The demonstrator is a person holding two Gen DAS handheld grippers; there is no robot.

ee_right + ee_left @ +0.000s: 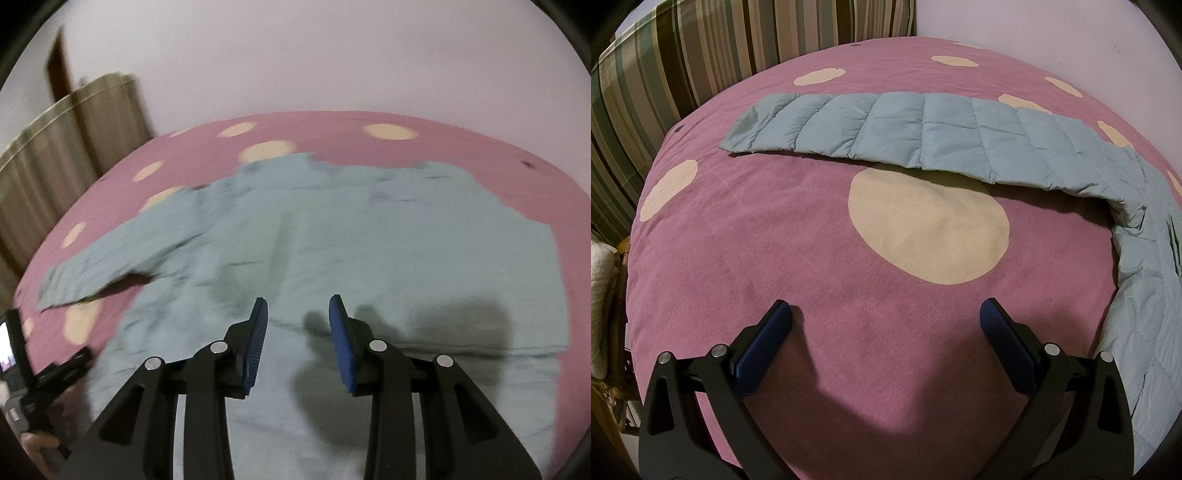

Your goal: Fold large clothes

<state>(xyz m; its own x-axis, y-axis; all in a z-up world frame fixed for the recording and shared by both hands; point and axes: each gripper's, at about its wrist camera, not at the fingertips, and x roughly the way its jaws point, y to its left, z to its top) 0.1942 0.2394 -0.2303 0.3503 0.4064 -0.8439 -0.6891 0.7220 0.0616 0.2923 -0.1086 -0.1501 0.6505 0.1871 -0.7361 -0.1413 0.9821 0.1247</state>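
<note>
A pink bedspread (pixel 798 236) with cream dots covers the whole working surface; its far edge meets a pale wall (pixel 1034 37), and its left edge runs along a striped curtain (pixel 683 55). A light blue quilted jacket (pixel 369 258) lies flat on it. In the right wrist view the jacket body fills the middle ground, its right edge leaving a narrow pink margin, and one sleeve (pixel 886 129) stretches out straight to the left, its cuff ending well short of the bedspread's left edge. In the left wrist view a broad stretch of bare bedspread lies between that sleeve and the near side, holding one large cream dot (pixel 929 229). The left gripper (pixel 886 314) hangs over this open patch, jaws spread wide, nothing between them. The right gripper (pixel 298 314) hovers above the jacket's lower body, jaws partly parted and released, clear of the fabric. That view is blurred.
</note>
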